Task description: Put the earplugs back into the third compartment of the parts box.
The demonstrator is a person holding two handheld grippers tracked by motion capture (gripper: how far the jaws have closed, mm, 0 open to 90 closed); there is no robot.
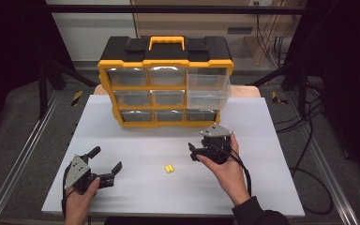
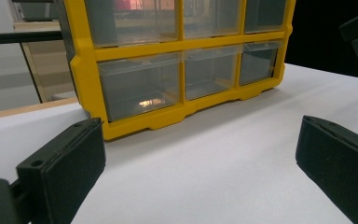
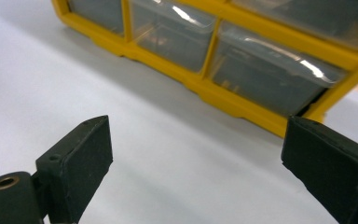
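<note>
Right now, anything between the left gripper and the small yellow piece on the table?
Nothing. In the high view the white table is bare between the open left gripper and the small yellow piece.

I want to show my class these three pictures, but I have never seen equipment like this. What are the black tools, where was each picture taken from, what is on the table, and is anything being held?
A person sits at a white table and holds a hand tool in each hand. Each tool is a gripper with two black jaws.

The high view looks down from above the person. There the left gripper is at the lower left and the right gripper is nearer the middle. The other two pictures come from small cameras riding on the grippers, looking out between the jaws.

On the table stands a yellow and black drawer cabinet with clear drawers; its upper right drawer is pulled out. A small yellow object lies on the table between the grippers; it is too small to identify.

Both grippers are open and hold nothing.
</note>
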